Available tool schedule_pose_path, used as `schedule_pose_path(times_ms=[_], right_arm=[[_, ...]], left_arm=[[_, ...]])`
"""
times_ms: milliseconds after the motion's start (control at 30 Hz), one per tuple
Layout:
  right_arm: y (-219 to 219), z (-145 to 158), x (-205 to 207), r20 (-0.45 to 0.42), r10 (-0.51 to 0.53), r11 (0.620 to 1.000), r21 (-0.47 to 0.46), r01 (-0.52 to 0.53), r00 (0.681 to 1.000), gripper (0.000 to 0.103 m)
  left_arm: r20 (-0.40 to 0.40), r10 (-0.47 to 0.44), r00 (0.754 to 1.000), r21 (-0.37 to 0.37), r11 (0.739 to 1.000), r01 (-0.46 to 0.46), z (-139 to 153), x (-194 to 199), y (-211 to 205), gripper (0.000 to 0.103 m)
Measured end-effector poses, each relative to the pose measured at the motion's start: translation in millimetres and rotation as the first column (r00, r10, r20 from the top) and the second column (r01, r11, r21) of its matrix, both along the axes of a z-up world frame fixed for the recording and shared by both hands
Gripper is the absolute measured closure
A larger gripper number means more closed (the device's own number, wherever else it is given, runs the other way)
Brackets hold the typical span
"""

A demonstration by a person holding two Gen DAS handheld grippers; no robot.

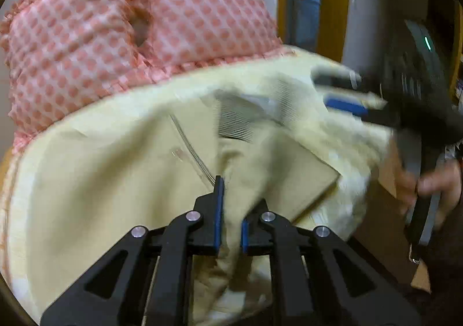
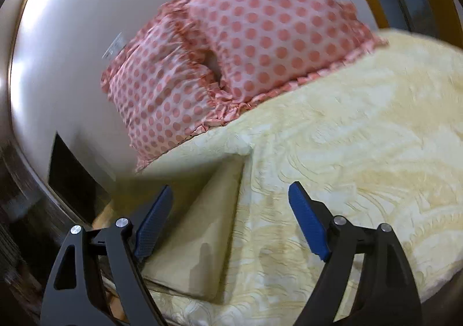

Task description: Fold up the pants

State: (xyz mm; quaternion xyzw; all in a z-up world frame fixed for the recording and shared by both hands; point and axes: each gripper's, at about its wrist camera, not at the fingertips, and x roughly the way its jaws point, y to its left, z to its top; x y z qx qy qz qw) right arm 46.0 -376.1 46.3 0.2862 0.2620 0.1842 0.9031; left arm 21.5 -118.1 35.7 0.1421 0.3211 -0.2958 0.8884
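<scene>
Beige pants (image 1: 121,181) lie spread on a pale yellow bedspread (image 2: 347,138), their waistband lining (image 1: 240,120) showing. My left gripper (image 1: 231,210) is shut on a bunched fold of the pants fabric and lifts it. My right gripper (image 2: 231,210) is open and empty, hovering above the bedspread with a beige leg end (image 2: 196,227) of the pants below its left finger. In the left wrist view my right gripper (image 1: 344,94) is blurred at the right, held by a hand (image 1: 439,187).
Two pink polka-dot pillows (image 1: 115,36) (image 2: 231,60) lie at the head of the bed against a white wall (image 2: 72,51). A dark panel (image 2: 72,178) stands left of the bed. A yellow door frame (image 1: 330,2) stands behind.
</scene>
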Motion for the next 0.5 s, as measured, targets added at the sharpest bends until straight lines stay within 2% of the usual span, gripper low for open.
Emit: schedule_pose_path(times_ms=[67,133,167,233,267,300,333,367,433,467,500], right_arm=[[-2,-5,10,-0.028,0.052,0.996,0.07,-0.05,0.998,0.019],[6,-9,21,-0.058,0.116,0.987,0.117,-0.108,0.992,0.019],[13,-11,31,-0.076,0.161,0.98,0.132,-0.15,0.984,0.02],[32,-14,44,-0.119,0.203,0.976,0.1,-0.192,0.972,0.027],[38,-15,49,-0.141,0.21,0.977,0.077,-0.201,0.967,0.027],[42,-16,54,-0.161,0.214,0.977,0.059,-0.207,0.963,0.03],[45,-18,60,-0.183,0.222,0.975,0.049,-0.217,0.958,0.036],[45,-19,65,-0.199,0.226,0.974,0.041,-0.222,0.954,0.039],[52,-19,70,-0.223,0.238,0.969,-0.012,-0.247,0.945,0.054],[56,-20,71,-0.232,0.251,0.963,-0.037,-0.266,0.94,0.056],[61,-21,72,-0.235,0.259,0.959,-0.058,-0.279,0.937,0.057]], left_arm=[[0.065,0.007,0.998,0.004,1.0,-0.007,3,-12,2,0.094],[0.077,0.009,0.997,-0.006,1.0,-0.009,8,-16,5,0.09],[0.078,-0.004,0.997,0.005,1.0,0.004,8,-19,-1,0.082],[0.071,-0.02,0.997,0.035,0.999,0.017,7,-24,-3,0.073],[0.061,-0.025,0.998,0.018,1.0,0.024,11,-27,2,0.069],[0.046,-0.024,0.999,-0.028,0.999,0.026,17,-30,15,0.064],[0.038,-0.014,0.999,-0.077,0.997,0.017,26,-26,26,0.051],[0.038,0.012,0.999,-0.128,0.992,-0.007,37,-22,43,0.042],[0.032,0.153,0.988,-0.202,0.969,-0.144,54,2,91,0.038],[0.02,0.214,0.977,-0.208,0.956,-0.206,57,15,107,0.039],[-0.022,0.307,0.951,-0.214,0.928,-0.305,58,34,133,0.04]])
